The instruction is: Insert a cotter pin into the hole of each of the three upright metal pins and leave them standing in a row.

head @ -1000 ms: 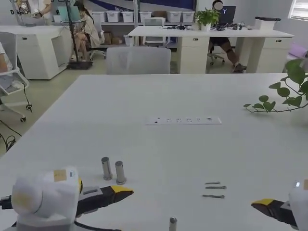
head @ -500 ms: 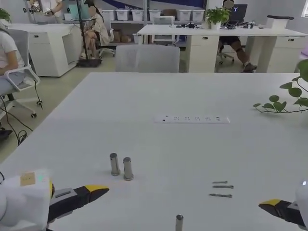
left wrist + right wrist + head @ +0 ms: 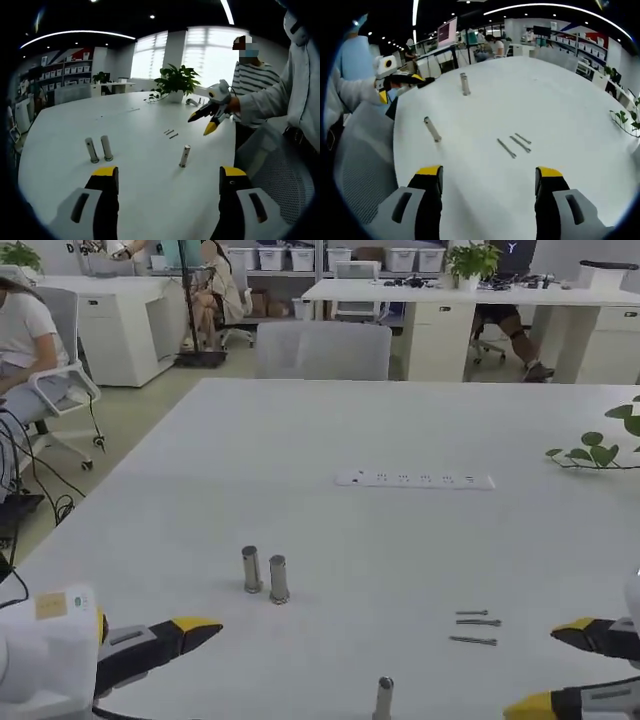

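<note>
- Left gripper and right gripper: yellow-tipped jaws spread wide, empty, above the matte white tabletop.
- Nearest, one smooth steel pin stands upright.
- Just past it to the right, three thin cotter pins lie flat, parallel, long axes sideways.
- Farther left, a pair of pins stands side by side, axes vertical.
- Beyond: flat power strip, leafy sprig, grey chair.

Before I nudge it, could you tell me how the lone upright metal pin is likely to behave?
Tall and narrow, the lone metal pin probably tips if pushed high. Being round, it may then roll across the smooth table. It looks rigid.
</note>
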